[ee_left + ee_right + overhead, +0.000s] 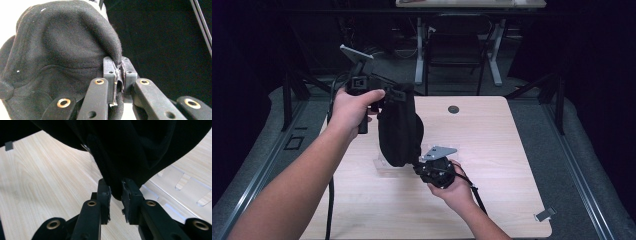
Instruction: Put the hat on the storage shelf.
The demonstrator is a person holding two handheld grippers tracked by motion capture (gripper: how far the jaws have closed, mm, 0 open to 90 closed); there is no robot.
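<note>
Hanging long-axis vertical above the table (492,150), the black fleece cloth (399,132) is pinched at its top edge by the left gripper (118,75); directly below, its bottom tip is nipped between the nearly shut right gripper (116,195) jaws

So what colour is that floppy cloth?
Black cloth, seen best in the left gripper view.

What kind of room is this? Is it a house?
Probably not a house: it looks like a lab or workshop. A bare wooden table stands on grey floor mats, dark curtains hang around, and another desk on metal legs stands behind.
</note>
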